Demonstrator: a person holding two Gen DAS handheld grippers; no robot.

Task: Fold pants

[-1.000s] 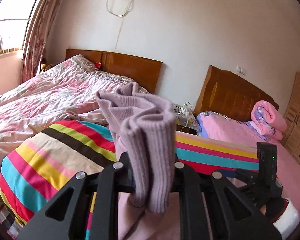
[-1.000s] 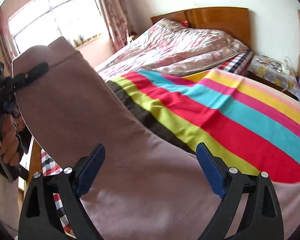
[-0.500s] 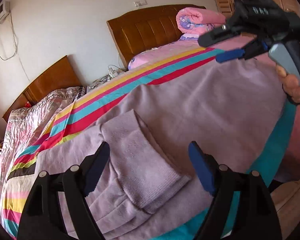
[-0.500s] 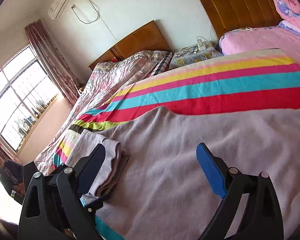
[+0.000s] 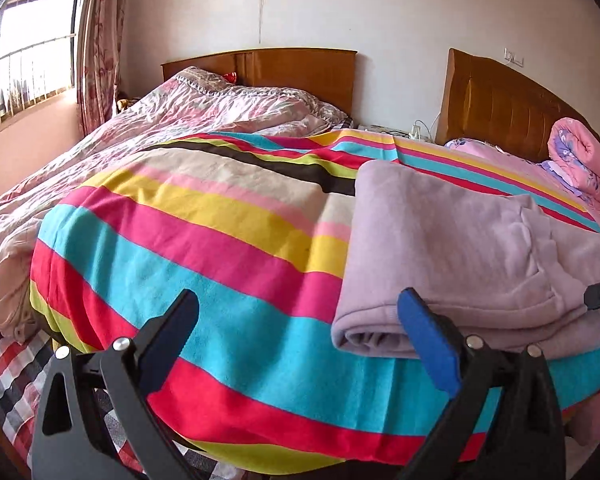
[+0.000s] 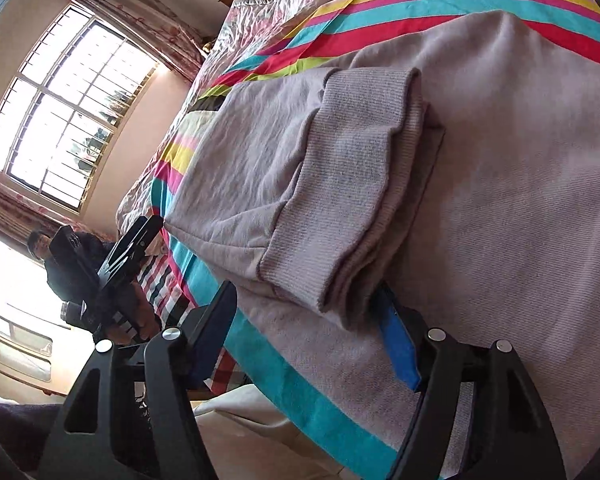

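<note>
Both grippers are wide open and holding nothing right now. Left gripper (image 5: 296,336) sits at the bottom of its frame, fingers spread over bare striped blanket (image 5: 204,240), with the folded edge of the pants (image 5: 440,248) just touching its right blue pad (image 5: 428,344). Right gripper (image 6: 308,328) is at the bottom centre of its own frame, jaws either side of the ribbed cuffs (image 6: 340,200), not clamping them.

So the lilac pants lie on the blanket, right half of the left view and filling the middle and right of the right view. They look doubled over lengthwise, with the cuff end laid back on top of the rest. My guess is that's the first fold across, put down flat so it stays put while both tools let go.

Right gripper parked around the cuffs makes sense if the next grab is that stacked edge, to fold it over again. Knit looks soft and thick, so layers could slide when pinched.
</note>
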